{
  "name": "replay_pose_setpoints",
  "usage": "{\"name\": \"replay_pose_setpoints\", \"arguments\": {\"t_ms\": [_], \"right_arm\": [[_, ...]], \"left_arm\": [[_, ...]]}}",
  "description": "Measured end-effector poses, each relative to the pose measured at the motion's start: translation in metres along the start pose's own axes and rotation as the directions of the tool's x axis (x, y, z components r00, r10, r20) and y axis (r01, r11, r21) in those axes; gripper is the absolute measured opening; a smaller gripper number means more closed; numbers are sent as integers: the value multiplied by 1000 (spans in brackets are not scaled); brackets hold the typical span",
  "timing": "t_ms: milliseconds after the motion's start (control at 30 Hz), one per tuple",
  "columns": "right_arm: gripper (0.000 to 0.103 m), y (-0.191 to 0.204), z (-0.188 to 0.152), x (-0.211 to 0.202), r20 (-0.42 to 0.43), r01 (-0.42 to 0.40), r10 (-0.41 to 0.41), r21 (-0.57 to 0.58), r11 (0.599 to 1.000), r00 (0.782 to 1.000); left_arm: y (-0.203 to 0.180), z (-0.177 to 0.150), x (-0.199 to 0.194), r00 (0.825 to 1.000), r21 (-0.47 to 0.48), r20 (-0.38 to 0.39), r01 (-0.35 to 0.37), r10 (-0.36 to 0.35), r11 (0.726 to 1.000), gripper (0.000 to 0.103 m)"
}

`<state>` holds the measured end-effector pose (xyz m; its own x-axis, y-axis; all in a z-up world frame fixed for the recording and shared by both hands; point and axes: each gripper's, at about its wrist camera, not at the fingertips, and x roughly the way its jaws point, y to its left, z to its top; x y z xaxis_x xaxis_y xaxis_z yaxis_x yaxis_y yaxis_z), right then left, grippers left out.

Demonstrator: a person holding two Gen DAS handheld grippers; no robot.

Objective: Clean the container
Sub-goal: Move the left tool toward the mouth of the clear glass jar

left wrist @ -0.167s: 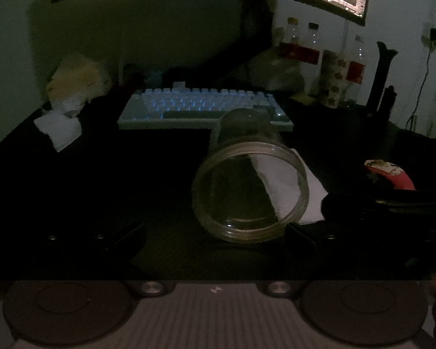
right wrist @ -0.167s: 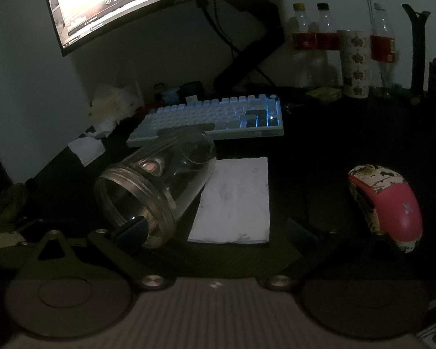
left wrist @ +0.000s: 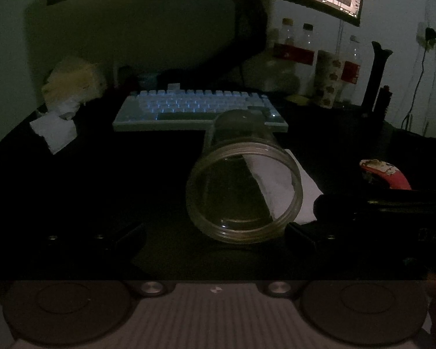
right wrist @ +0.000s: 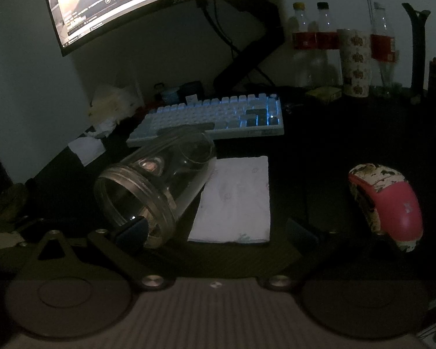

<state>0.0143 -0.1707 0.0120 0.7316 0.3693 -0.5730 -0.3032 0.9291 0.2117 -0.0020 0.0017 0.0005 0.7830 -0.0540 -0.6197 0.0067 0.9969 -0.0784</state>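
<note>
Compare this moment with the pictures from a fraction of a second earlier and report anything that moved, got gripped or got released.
Nothing visibly changed. The clear jar lies on its side on the desk, mouth toward the cameras, beside the white tissue. Left gripper and right gripper are both open and holding nothing.

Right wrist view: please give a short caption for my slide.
Clear jar lying on its side beside a white tissue.

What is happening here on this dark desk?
A person holds two claws over a dark desk; both are open and hold nothing. A clear round plastic jar lies on its side, its mouth toward the cameras, beside a folded white paper napkin. The left claw faces the jar's mouth; the right claw faces the napkin. Cleaning has not begun.
</note>
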Motion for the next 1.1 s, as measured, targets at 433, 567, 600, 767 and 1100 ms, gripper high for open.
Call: {"name": "replay_pose_setpoints", "arguments": {"t_ms": [433,567,600,767,1100], "right_arm": [[103,-1,0,-2,1,4,-4,-1,1000,1000],[103,-3,1,-2,7,9,-9,4,1000,1000],[103,-4,1,-2,9,10,-10,6,1000,1000],[103,-16,4,-5,22,23,-24,29,999,999],[103,-32,7,2,22,66,-68,62,996,997]], "left_arm": [[-2,0,0,1000,9,4,10,-10,1000,103],[0,1,-5,998,-10,8,65,-65,998,103],[0,1,-7,997,-10,13,72,-72,997,103],[-6,3,-20,994,5,51,92,-92,996,103],[-13,9,-4,996,-14,50,81,-80,997,103]]}}
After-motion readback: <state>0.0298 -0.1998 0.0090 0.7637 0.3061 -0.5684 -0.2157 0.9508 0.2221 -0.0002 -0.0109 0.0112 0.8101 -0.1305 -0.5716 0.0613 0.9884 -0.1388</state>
